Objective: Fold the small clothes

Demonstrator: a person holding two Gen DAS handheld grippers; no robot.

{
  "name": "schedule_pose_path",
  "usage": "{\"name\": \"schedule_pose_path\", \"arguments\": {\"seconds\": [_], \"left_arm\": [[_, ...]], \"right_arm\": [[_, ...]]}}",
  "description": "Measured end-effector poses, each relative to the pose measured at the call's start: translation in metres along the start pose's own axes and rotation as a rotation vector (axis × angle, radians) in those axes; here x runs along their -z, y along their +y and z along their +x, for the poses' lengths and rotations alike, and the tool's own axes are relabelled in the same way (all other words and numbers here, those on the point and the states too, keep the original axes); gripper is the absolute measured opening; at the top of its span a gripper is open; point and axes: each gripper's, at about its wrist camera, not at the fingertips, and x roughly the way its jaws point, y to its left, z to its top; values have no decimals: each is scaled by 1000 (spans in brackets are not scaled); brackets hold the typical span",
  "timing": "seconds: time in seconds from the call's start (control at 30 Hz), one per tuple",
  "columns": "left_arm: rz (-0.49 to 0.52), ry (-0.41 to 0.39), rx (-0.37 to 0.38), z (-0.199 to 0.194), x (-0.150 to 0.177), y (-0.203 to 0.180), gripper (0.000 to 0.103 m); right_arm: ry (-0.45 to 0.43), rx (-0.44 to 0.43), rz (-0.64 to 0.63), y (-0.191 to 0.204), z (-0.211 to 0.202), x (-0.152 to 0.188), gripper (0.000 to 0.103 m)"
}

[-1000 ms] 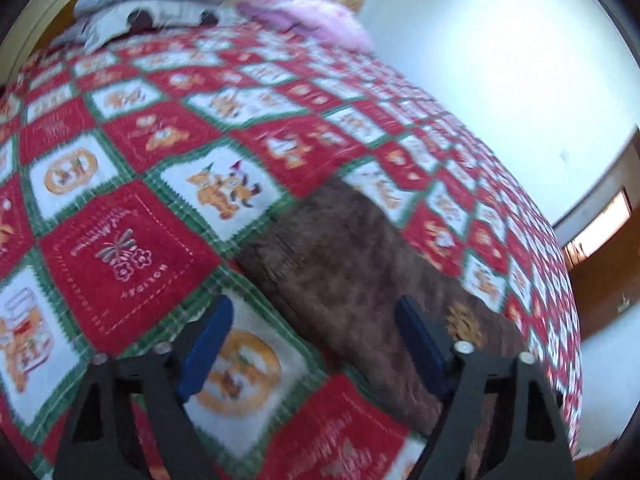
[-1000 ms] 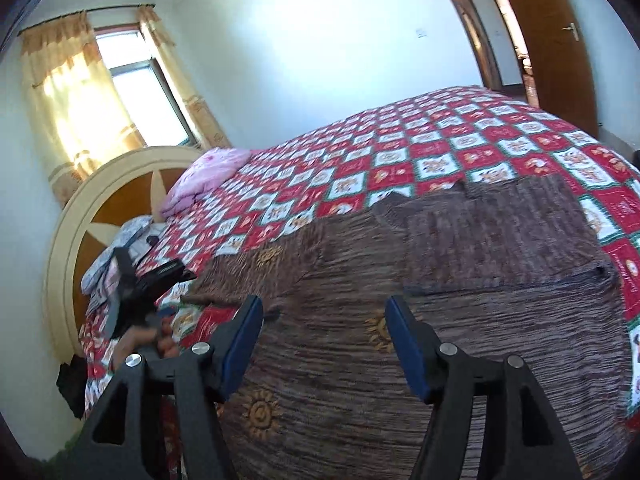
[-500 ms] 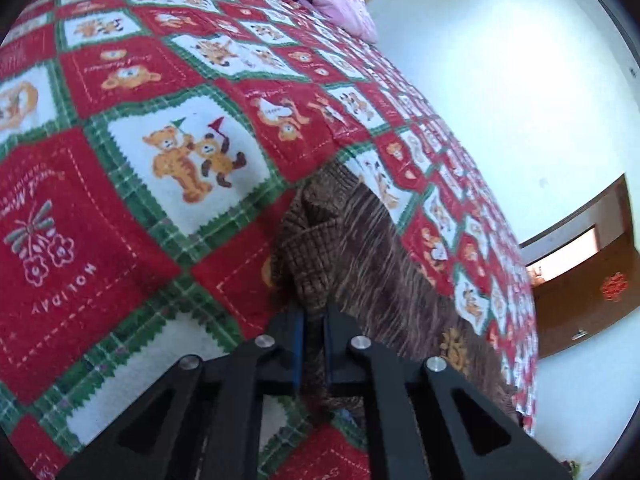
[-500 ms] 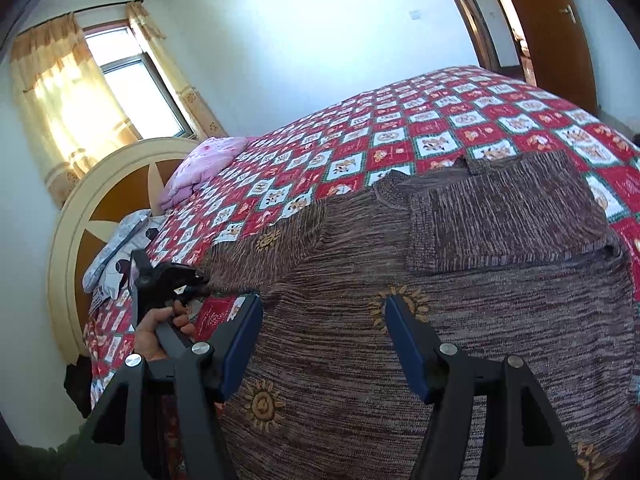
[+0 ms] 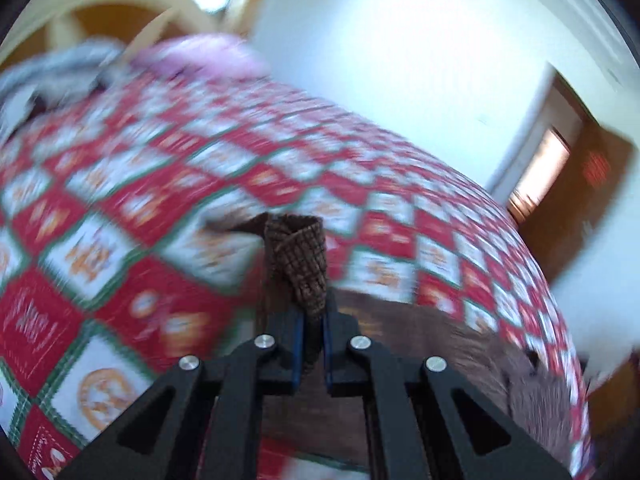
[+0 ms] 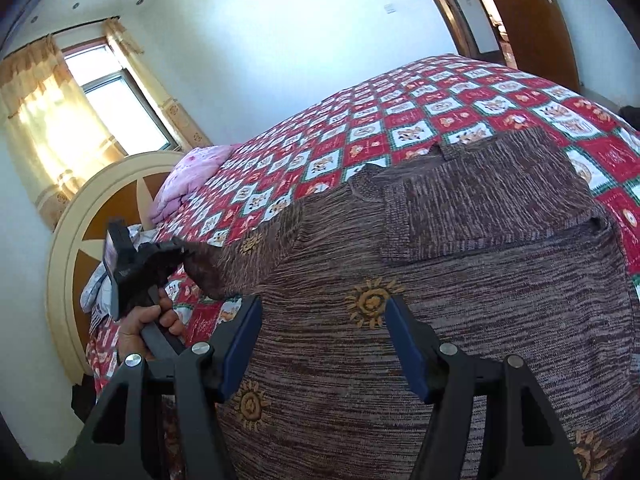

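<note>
- Garment: a brown knit sweater (image 6: 460,280) with small orange sun motifs lies spread flat on the bed, over a red, white and green patchwork quilt (image 6: 400,120). One sleeve (image 6: 480,204) is already laid across the chest.
- Left hand-held gripper (image 5: 311,344): jaws pressed together, pinching the ribbed cuff (image 5: 298,256) of the other sleeve. The cuff stands bunched above the fingertips, raised off the quilt. The left wrist view is smeared, so the depth of the bite cannot be judged.
- In the right wrist view the left hand-held gripper (image 6: 184,254) shows at the far left edge of the sweater, a hand (image 6: 148,320) around its handle, the sleeve hanging from its tip.
- Right hand-held gripper (image 6: 324,344): jaws spread, nothing between them, poised over the sweater body near a sun motif.
- Step in hand, as judged: carry this sleeve across the torso to mirror the folded one.
- Doing it well: lift only enough to clear the body; travel toward the opposite shoulder line; keep the sleeve taut enough that it lands flat, without twist.
- The right hand-held gripper could pin the body near the armhole so the knit does not drag.
- Risk: loose knit stretches; a thin cuff bite may slip.
</note>
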Motion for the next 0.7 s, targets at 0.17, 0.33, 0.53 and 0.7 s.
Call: {"name": "schedule_pose_path", "arguments": {"seconds": [0.17, 0.33, 0.53, 0.7], "left_arm": [[239, 0, 169, -11, 24, -95, 8], [333, 109, 254, 1, 69, -150, 8], [384, 232, 211, 20, 108, -164, 8], [366, 331, 230, 11, 121, -152, 53]], "right_arm": [[-11, 18, 41, -11, -3, 0, 65], [-9, 33, 68, -21, -7, 0, 65], [-5, 46, 92, -34, -13, 2, 65], [1, 49, 107, -41, -15, -1, 65]]}}
